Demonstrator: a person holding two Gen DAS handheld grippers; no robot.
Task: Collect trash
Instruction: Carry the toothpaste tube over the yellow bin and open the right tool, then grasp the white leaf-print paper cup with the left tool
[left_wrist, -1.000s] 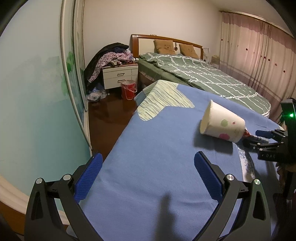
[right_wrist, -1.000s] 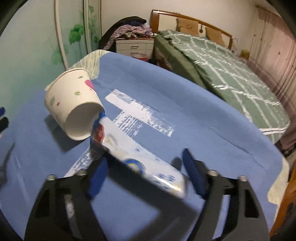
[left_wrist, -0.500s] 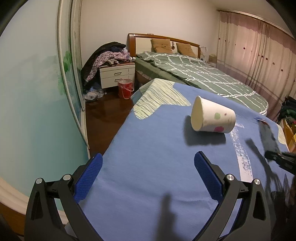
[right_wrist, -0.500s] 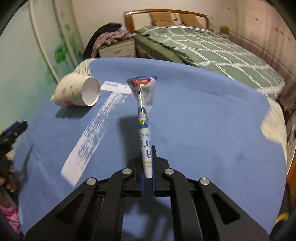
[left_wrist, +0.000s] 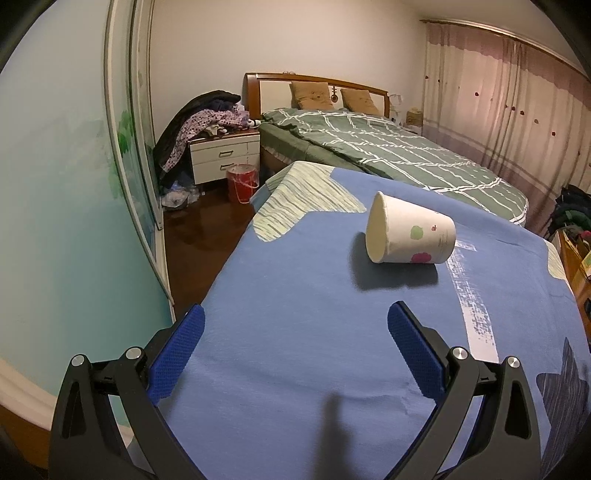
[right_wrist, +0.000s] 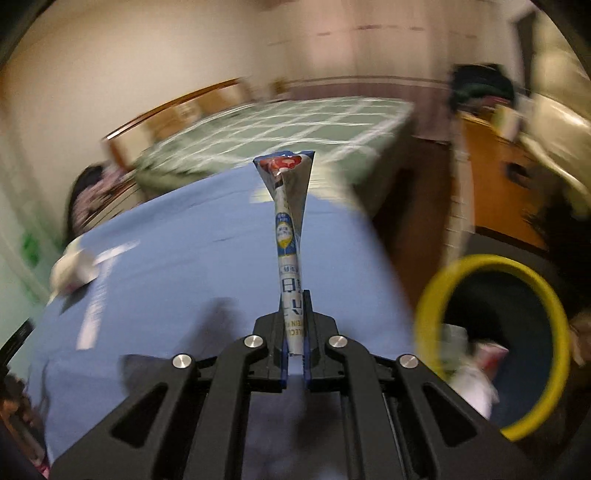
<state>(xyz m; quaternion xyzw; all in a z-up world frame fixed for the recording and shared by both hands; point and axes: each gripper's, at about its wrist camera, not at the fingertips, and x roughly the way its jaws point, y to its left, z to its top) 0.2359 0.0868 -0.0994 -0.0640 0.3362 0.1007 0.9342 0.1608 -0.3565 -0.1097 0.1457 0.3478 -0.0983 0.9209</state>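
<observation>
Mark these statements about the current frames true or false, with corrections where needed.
1. The right tongs are shut on the wrapper. True.
2. The paper cup stands upright on the blue cloth. False: it lies on its side.
3. The left tongs grip the paper cup. False: they are open and empty, short of the cup.
4. A yellow-rimmed bin with trash inside shows in the right wrist view. True.
5. The wrapper is already inside the bin. False: it is in the right tongs, above the cloth.
</observation>
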